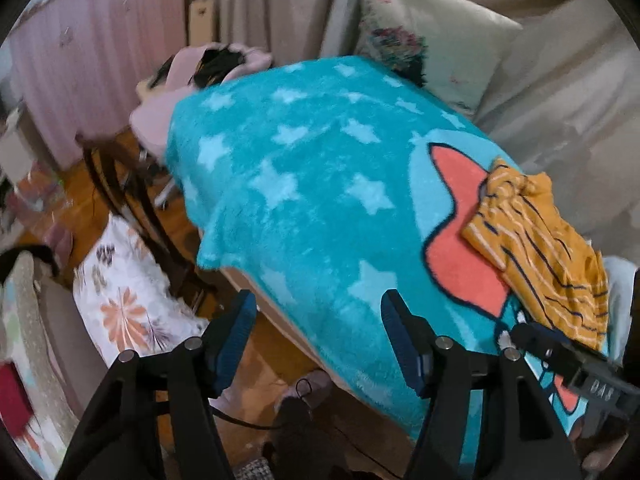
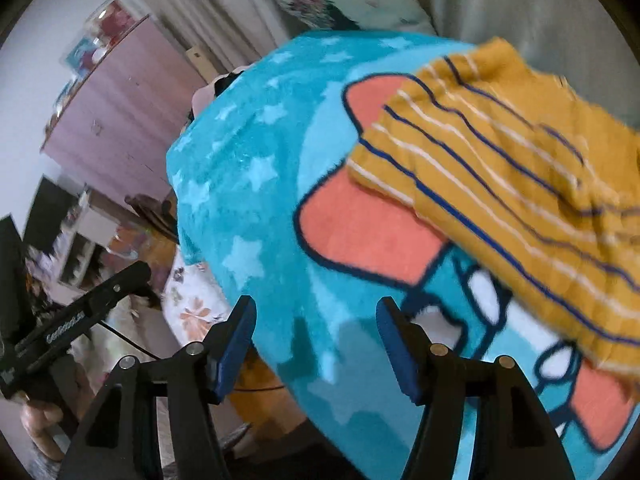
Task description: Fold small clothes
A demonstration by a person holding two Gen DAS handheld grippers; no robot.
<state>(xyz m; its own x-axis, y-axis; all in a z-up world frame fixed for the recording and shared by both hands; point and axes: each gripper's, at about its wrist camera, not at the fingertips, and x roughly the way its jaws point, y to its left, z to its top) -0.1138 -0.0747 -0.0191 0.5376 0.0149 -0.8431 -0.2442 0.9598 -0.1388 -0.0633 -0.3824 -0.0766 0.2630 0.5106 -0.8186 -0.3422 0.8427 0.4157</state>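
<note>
The only lettering I can find sits on my two gripper bodies. On my right gripper (image 1: 592, 384), at the near right of the left wrist view, pale characters look like "DAS". My left gripper (image 2: 72, 328), at the near left of the right wrist view, carries a printed word too blurred to read

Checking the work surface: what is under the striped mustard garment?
The mustard striped garment lies crumpled on a turquoise star-print blanket, partly over its coral cartoon patch. What the blanket covers is hidden. Both grippers, left gripper and right gripper, are open, holding nothing.
</note>
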